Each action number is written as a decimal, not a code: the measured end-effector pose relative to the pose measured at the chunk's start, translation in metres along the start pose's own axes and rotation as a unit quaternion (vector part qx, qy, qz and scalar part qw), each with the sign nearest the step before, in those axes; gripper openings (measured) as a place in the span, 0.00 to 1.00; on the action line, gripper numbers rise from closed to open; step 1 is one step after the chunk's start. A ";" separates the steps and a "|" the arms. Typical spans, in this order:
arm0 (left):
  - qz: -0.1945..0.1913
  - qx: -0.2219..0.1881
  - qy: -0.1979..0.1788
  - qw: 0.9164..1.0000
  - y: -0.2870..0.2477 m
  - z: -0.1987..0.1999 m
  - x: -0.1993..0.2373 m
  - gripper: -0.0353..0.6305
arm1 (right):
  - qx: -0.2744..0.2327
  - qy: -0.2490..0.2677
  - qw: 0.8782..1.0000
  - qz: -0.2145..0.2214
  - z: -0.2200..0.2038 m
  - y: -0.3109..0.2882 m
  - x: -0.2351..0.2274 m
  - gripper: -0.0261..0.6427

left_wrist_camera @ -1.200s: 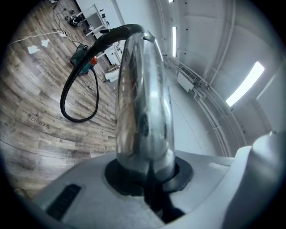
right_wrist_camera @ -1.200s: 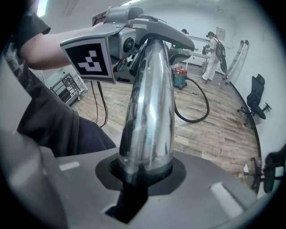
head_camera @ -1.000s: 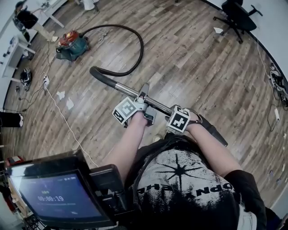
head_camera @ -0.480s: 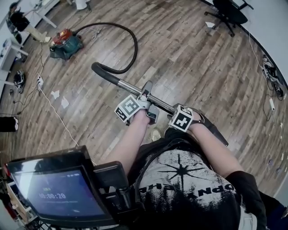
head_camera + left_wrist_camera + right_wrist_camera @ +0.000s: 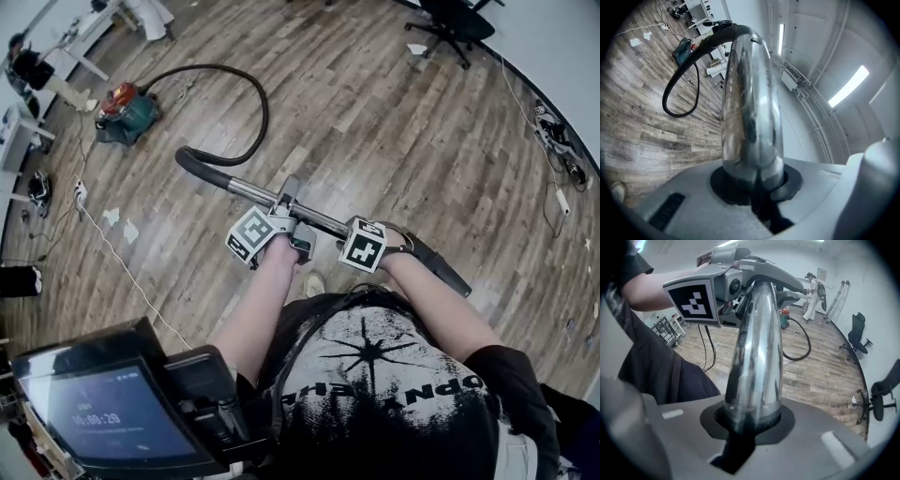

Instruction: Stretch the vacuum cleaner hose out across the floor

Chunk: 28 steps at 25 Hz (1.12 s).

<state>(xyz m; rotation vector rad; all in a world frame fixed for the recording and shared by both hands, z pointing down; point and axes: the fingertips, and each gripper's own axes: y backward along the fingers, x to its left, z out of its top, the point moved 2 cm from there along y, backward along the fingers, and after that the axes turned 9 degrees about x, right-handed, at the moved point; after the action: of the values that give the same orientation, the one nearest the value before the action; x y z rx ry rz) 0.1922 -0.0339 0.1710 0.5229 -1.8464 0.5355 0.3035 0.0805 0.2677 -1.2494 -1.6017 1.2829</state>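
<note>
A chrome vacuum wand [image 5: 323,223] hangs level above the wood floor, and both grippers hold it. My left gripper [image 5: 289,208] is shut on the wand just past its middle. My right gripper [image 5: 389,239] is shut on the same wand nearer its dark lower end [image 5: 445,274]. In each gripper view the wand [image 5: 750,103] [image 5: 757,348] rises straight out of the jaws. From the black handle [image 5: 202,169] the black hose [image 5: 253,103] curls in a loop back to the red-and-teal vacuum cleaner [image 5: 127,111] at far left. The hose loop [image 5: 677,89] lies on the floor.
A black office chair [image 5: 450,23] stands at the far right. Desks [image 5: 84,37] line the far left wall. A white cable [image 5: 122,272] and paper scraps [image 5: 122,225] lie on the floor at left, and cables [image 5: 553,141] at right. A screen [image 5: 103,412] hangs at bottom left.
Both grippers keep their hold on the wand. The whole view has shifted, so the vacuum cleaner and hose loop now sit slightly farther left.
</note>
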 end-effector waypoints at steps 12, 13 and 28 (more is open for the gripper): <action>-0.007 -0.001 0.007 1.000 -0.080 -0.153 -0.057 0.12 | 0.009 0.000 1.000 -0.003 -0.177 0.045 -0.017 0.16; -0.007 -0.002 0.010 1.000 -0.085 -0.165 -0.059 0.12 | 0.012 0.002 1.000 -0.004 -0.190 0.048 -0.018 0.16; -0.005 0.006 0.008 1.000 -0.108 -0.239 -0.086 0.12 | 0.008 -0.006 1.000 -0.001 -0.269 0.067 -0.008 0.16</action>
<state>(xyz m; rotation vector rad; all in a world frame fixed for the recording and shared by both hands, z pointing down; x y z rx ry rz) 0.4611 0.0295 0.1750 0.5343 -1.8246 0.5434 0.5724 0.1474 0.2680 -1.2318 -1.5979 1.3008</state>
